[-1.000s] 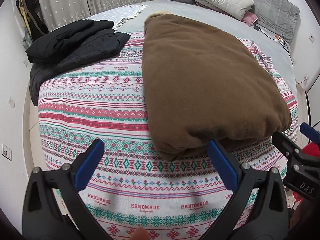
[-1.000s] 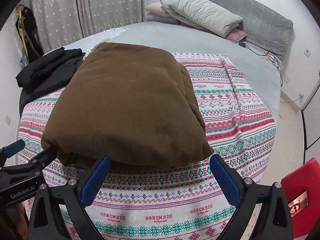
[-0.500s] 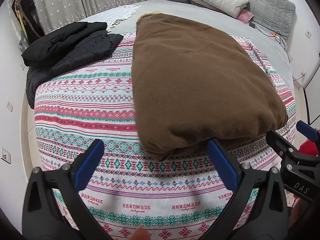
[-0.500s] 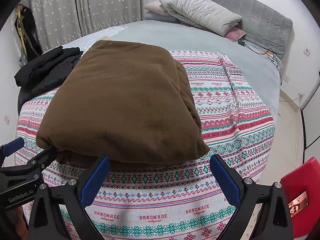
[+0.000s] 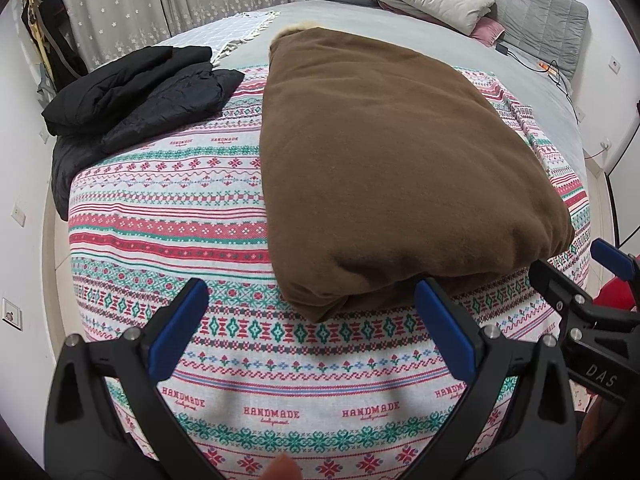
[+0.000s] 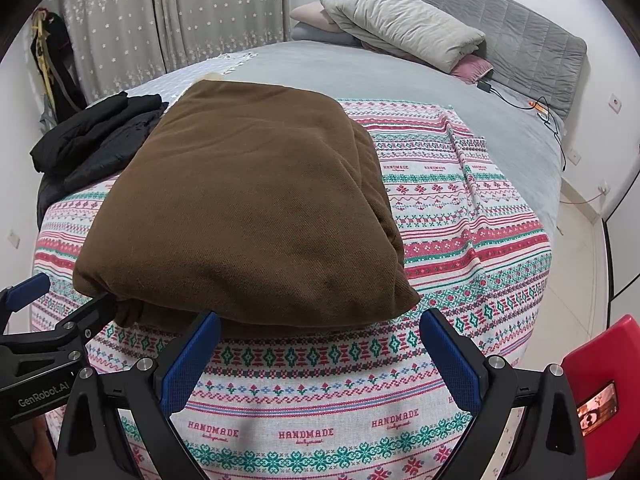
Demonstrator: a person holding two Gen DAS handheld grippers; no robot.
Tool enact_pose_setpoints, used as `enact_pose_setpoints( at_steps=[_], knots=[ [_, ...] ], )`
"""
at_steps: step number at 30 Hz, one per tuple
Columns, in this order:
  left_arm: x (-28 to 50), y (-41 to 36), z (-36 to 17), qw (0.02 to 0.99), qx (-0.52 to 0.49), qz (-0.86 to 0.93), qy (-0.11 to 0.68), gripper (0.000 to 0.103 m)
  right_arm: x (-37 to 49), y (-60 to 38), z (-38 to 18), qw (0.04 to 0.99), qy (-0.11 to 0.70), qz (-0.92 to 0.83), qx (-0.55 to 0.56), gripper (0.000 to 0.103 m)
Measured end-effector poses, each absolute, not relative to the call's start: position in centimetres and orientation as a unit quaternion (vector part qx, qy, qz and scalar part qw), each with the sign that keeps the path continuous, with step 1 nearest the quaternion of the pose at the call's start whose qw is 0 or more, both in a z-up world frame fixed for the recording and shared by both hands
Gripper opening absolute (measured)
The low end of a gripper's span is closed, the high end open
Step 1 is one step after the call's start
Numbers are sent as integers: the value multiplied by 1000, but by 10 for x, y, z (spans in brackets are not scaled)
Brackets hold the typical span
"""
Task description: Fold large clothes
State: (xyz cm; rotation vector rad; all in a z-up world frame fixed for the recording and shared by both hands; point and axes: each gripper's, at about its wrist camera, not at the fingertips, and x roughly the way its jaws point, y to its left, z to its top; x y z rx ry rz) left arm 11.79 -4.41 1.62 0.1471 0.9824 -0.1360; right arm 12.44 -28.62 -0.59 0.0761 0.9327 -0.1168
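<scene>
A folded brown garment lies on the patterned "HANDMADE" cloth on the bed; it also shows in the right wrist view. My left gripper is open and empty, just short of the garment's near left corner. My right gripper is open and empty at the garment's near edge. Each gripper shows at the side of the other's view: the right one and the left one.
A black jacket lies bunched at the cloth's far left. Pillows and a grey headboard are at the back. Cables lie on the grey sheet. A red chair stands at the right. Curtains hang behind.
Both grippers have drawn slightly closer to the brown garment's near edge. Both stay open and empty; the garment has not moved.
</scene>
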Motion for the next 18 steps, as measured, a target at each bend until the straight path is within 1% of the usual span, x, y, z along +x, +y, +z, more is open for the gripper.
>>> enact_pose_setpoints(
  at_steps=[18],
  knots=[
    [118, -44, 17, 877, 70, -65, 470, 103, 126, -287, -5, 891, 448, -56, 36, 100]
  ],
)
